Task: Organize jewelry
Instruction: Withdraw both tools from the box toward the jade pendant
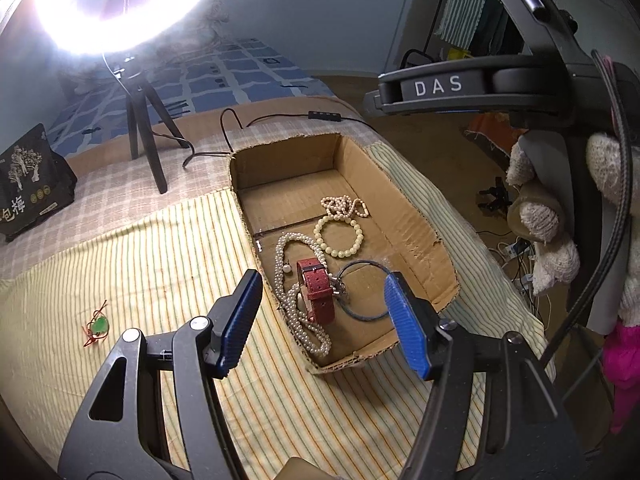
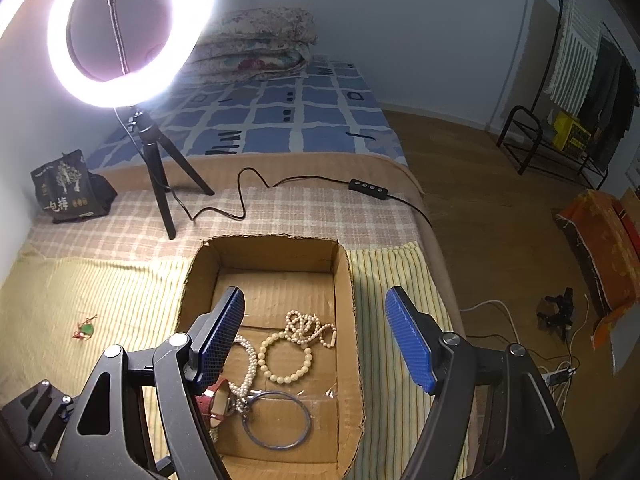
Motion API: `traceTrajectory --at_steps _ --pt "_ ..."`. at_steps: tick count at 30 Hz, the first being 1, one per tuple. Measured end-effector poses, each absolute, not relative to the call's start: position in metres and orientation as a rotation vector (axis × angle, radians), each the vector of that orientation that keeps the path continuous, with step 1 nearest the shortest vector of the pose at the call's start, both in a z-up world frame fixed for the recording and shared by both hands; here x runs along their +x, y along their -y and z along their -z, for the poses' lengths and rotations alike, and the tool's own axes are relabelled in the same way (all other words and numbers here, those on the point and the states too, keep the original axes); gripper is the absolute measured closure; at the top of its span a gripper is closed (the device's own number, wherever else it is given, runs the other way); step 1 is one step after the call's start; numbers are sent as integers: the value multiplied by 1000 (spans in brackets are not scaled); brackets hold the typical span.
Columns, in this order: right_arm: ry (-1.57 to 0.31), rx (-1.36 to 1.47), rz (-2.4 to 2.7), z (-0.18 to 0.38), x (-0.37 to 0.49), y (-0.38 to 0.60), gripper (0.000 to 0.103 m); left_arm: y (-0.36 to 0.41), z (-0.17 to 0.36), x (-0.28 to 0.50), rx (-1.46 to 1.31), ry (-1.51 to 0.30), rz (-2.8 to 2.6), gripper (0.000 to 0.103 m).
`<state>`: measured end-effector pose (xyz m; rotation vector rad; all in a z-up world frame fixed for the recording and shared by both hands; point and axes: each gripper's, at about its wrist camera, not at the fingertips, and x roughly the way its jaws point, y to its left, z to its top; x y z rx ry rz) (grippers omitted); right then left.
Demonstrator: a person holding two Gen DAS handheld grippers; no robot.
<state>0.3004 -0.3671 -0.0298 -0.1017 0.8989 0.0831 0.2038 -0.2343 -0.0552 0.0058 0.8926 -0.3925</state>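
An open cardboard box lies on the striped bedspread. In it are a red watch, a long pearl necklace, a cream bead bracelet, a small bead strand and a thin metal bangle. A green pendant on red cord lies on the spread left of the box. My left gripper is open and empty above the box's near end. My right gripper is open and empty above the box.
A ring light on a black tripod stands behind the box, its cable and switch trailing right. A black printed bag sits far left. The bed edge drops to the wooden floor on the right.
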Motion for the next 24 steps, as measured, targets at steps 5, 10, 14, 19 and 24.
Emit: traceTrajectory --at_steps 5,10,14,19,24 --pt "-884 -101 -79 21 291 361 30 225 47 195 1 -879 386 38" --pt "-864 -96 -69 11 281 354 30 210 40 185 -4 -865 376 38" --pt "-852 -97 -68 7 273 346 30 193 36 179 -13 -856 359 38" --pt "-834 -114 -74 4 262 329 30 169 33 174 -21 -848 333 38" --pt "-790 -152 -95 4 248 305 30 136 37 173 -21 -850 291 38"
